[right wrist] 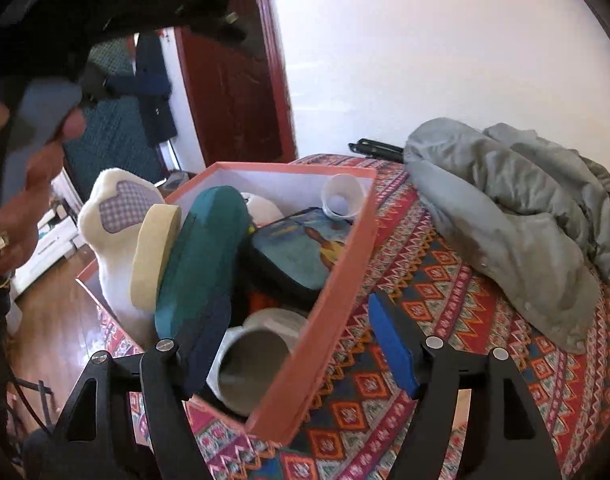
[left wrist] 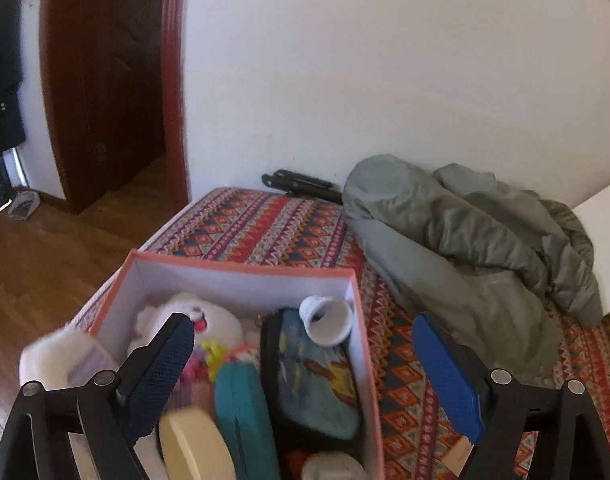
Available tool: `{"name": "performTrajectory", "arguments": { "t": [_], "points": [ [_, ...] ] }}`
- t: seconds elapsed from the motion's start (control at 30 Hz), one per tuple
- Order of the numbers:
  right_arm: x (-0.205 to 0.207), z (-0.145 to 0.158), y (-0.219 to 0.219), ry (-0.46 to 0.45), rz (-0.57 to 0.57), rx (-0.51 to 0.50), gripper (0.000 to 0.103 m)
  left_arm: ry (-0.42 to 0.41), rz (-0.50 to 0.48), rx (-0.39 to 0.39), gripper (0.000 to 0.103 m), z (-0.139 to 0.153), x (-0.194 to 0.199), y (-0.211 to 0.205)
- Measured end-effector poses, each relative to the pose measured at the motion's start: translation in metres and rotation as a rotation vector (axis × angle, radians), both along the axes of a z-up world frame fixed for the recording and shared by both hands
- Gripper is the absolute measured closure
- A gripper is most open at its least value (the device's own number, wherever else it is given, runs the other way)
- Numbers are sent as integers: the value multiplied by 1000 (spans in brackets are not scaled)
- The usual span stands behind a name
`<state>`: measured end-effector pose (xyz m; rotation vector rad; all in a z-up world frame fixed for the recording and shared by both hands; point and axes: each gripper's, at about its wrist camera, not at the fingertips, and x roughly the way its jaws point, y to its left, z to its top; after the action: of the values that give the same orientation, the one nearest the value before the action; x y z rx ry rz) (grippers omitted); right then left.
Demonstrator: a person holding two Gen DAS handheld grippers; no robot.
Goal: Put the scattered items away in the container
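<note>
On the patterned bed, the pink box looks nearly full, holding a teal case and paper cup; both the left gripper and right gripper have fingers released and empty, so tidying seems finished.

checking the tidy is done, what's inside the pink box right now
The pink box holds a teal case, a dark printed pouch, a cream disc, two white cups, a white plush toy and small colourful bits. Whatever lies beneath them is covered.
</note>
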<state>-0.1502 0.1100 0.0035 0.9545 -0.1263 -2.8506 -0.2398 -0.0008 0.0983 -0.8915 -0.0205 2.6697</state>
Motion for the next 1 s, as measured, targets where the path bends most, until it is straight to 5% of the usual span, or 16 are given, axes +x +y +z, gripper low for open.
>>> {"name": "performTrajectory", "arguments": {
  "t": [0.33,0.5,0.77,1.0],
  "points": [
    [102,15,72,85,-105,39,23,40,-63,-26,3,-42,124,71],
    [149,15,122,83,-269,47,20,11,-194,-107,1,-71,145,128],
    [204,11,203,56,-600,77,16,164,-337,-224,1,-92,191,192],
    [210,11,243,34,-710,29,12,147,-257,-185,1,-89,205,180]
  ]
}}
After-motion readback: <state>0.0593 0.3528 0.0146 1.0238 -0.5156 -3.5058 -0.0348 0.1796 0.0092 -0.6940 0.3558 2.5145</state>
